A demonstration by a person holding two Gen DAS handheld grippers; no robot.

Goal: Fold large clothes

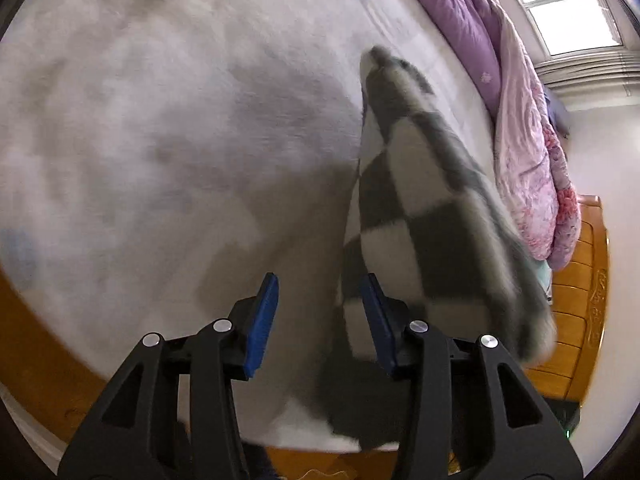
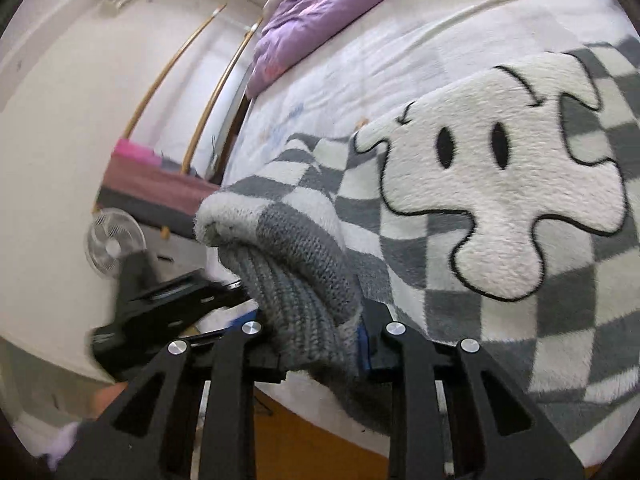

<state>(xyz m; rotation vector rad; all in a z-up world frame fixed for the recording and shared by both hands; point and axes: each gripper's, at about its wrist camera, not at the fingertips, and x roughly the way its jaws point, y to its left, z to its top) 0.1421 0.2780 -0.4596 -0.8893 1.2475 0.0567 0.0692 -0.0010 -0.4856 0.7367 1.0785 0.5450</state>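
A fuzzy grey-and-white checkered sweater (image 2: pixel 440 248) with a white puzzle-piece face patch (image 2: pixel 500 176) lies on the pale bed sheet (image 2: pixel 360 60). My right gripper (image 2: pixel 316 340) is shut on its grey ribbed hem (image 2: pixel 296 292), which bunches up between the fingers. In the left wrist view a part of the sweater (image 1: pixel 420 216) hangs in the air to the right of my left gripper (image 1: pixel 318 304). The left gripper is open and empty, with its blue pads (image 1: pixel 264 316) apart above the sheet (image 1: pixel 160 120).
A purple and pink quilt (image 1: pixel 520 140) is heaped along the far side of the bed, also in the right wrist view (image 2: pixel 312 12). The wooden bed frame (image 1: pixel 40 352) edges the mattress. A small white fan (image 2: pixel 114 242) stands by the wall, with the other gripper's black body (image 2: pixel 160 300) in front.
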